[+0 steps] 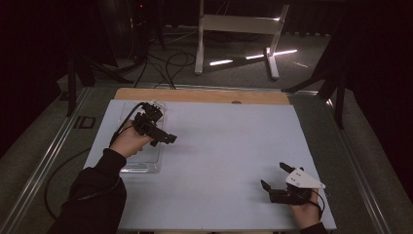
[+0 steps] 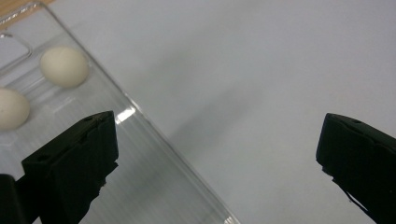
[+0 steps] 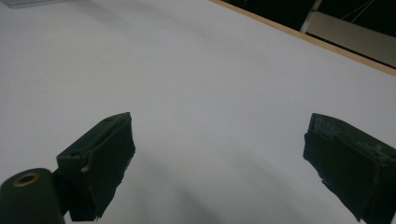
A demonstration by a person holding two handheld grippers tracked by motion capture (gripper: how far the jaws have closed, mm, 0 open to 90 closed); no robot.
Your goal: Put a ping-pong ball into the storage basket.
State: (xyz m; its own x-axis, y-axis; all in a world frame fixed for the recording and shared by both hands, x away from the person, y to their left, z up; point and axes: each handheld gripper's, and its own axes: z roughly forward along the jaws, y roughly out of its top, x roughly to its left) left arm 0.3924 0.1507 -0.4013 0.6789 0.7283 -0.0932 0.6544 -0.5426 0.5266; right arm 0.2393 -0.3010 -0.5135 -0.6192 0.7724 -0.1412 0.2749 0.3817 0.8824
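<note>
High view – left gripper (image 1: 160, 134): sitting left of centre in the frame, held over the clear tray (image 1: 146, 165), jaws pointing toward the frame's right.
High view – tray: lying along the left edge of the white table sheet (image 1: 229, 146), partly under the hand.
High view – right gripper (image 1: 275, 175): resting at the lower right of the frame, jaws spread, gripping nothing.
Left gripper view – jaws: standing wide apart at the lower corners, released.
Left gripper view – eggs: one pale egg (image 2: 64, 66) lying at the upper left inside the tray (image 2: 154, 149), a second egg (image 2: 11, 108) showing at the left edge, both clear of the jaws.
Right gripper view – jaws: gaping over bare white sheet (image 3: 210, 84); wooden table edge (image 3: 327, 46) crossing the upper right.
</note>
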